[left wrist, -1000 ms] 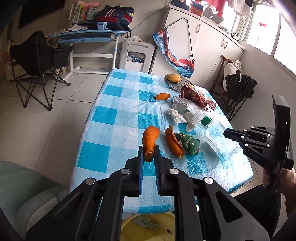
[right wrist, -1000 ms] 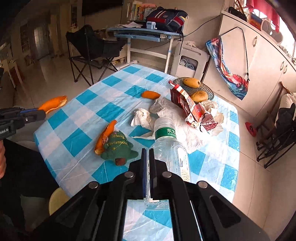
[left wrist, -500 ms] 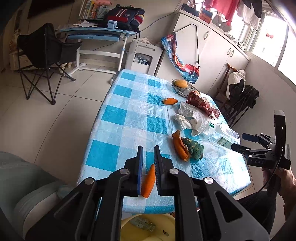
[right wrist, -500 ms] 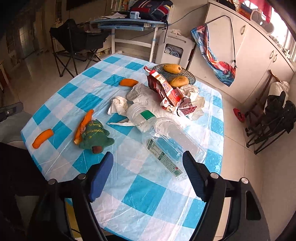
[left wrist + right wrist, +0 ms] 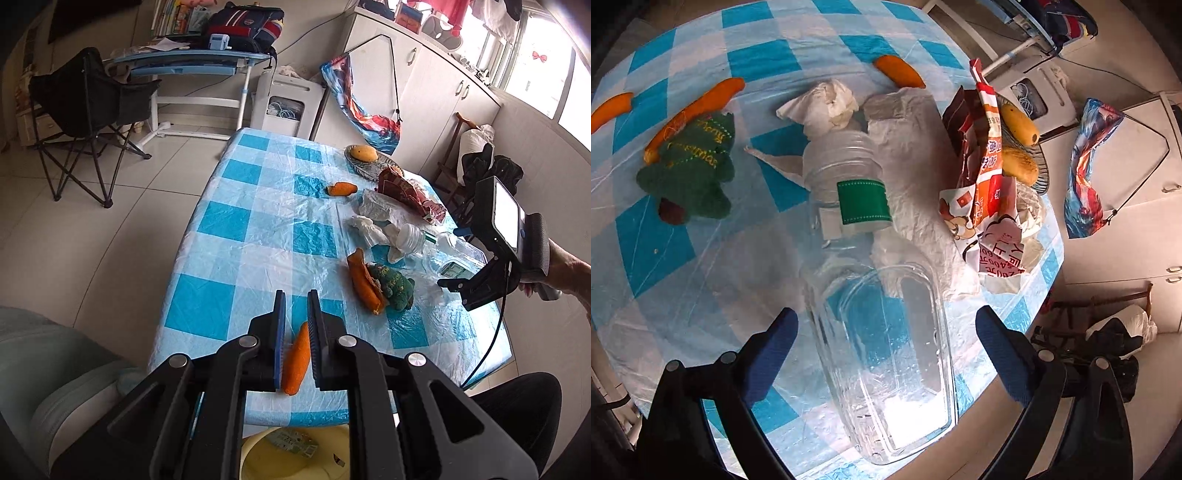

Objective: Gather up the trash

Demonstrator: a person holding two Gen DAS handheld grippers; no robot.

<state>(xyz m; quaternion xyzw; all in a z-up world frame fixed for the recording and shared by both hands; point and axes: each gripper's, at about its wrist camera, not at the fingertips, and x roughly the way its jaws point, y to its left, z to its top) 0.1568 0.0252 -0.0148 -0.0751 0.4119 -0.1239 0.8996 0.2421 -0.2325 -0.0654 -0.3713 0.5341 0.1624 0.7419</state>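
A clear plastic bottle with a green label lies on the blue-checked tablecloth. My right gripper points down over it with a finger on each side. Its jaws are opening and the pads are clear of the bottle. From the left wrist view the right gripper hangs at the table's right side. My left gripper is shut near the table's front edge and holds nothing. An orange peel shows through its narrow gap, lying on the cloth. A yellow bin sits below that edge.
Around the bottle lie crumpled tissue, a white plastic bag, a red snack wrapper, a green Christmas-tree plush beside a second peel, and a third peel. A plate of mangoes stands behind.
The right gripper went from shut to wide open, rolled and came down over the bottle. The peel left the left gripper's jaws and now lies on the cloth.
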